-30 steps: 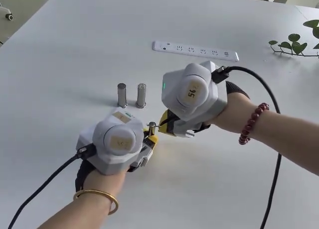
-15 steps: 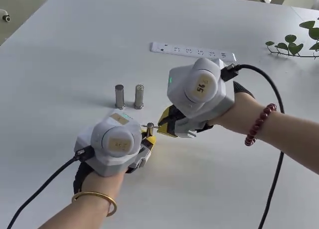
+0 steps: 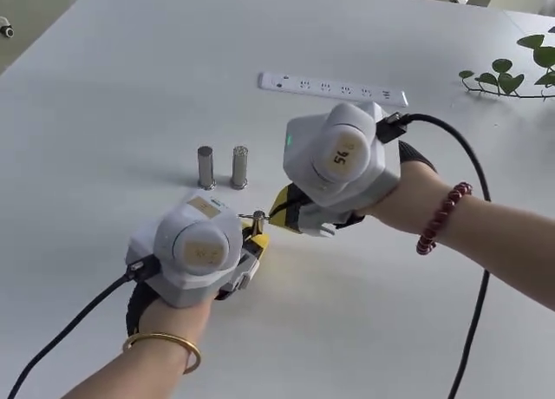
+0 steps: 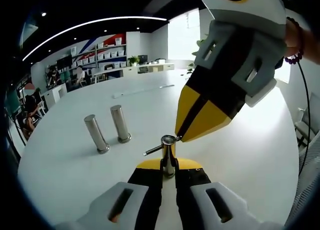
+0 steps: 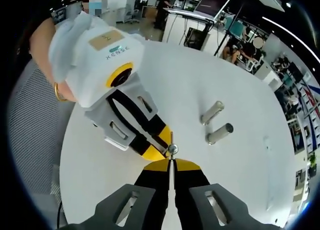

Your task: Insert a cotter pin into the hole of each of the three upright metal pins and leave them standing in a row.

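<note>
Holding the left white gripper with black-and-yellow jaws [image 3: 257, 232] low and near, jaws pointing forward and right, clamping a short silver metal pin [image 4: 168, 155]. Bringing the matching right white gripper [image 3: 277, 215] in from the right, jaws pinching a thin steel cotter pin [image 4: 152, 150]. Keeping both jaw tips almost touching, forearms converging.

Office; storage shelves [image 4: 102, 52], desks [image 4: 150, 67]

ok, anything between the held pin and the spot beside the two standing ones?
Nothing visible: bare table lies between the held pin and the two standing pins. The right gripper, shut on the cotter pin, sits on the opposite side.
</note>
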A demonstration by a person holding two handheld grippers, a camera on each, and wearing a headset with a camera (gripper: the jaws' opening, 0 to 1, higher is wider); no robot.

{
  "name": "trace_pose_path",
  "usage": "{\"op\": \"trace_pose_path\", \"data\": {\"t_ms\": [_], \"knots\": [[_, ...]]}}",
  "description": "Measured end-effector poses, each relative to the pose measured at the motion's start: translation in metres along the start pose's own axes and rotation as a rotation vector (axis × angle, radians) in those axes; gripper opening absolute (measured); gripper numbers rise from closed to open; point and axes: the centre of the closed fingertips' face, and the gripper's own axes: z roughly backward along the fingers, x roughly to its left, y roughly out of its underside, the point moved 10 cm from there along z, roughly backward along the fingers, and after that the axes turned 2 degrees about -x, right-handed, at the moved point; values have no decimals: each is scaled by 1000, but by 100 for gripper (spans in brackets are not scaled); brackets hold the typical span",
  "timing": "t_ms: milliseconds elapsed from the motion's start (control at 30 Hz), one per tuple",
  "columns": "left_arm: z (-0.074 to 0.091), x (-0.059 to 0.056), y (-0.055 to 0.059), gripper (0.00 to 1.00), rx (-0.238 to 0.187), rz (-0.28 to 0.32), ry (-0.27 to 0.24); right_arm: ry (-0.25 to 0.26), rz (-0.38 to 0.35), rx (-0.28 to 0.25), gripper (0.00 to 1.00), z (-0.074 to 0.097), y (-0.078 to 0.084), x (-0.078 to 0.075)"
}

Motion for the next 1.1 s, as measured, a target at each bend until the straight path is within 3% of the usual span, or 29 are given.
{"op": "trace_pose_path", "data": {"t_ms": [533,700,1100], "knots": [[2,32,-6,6,10,-16,-36,25,1,-46,0,-15,-19,-19],[1,42,-5,6,15,10,-39,29,-6,-58,0,-22,-24,-24],[-1,49,-2,7,14,47,-24,20,-17,-58,0,-27,-26,-26]]}}
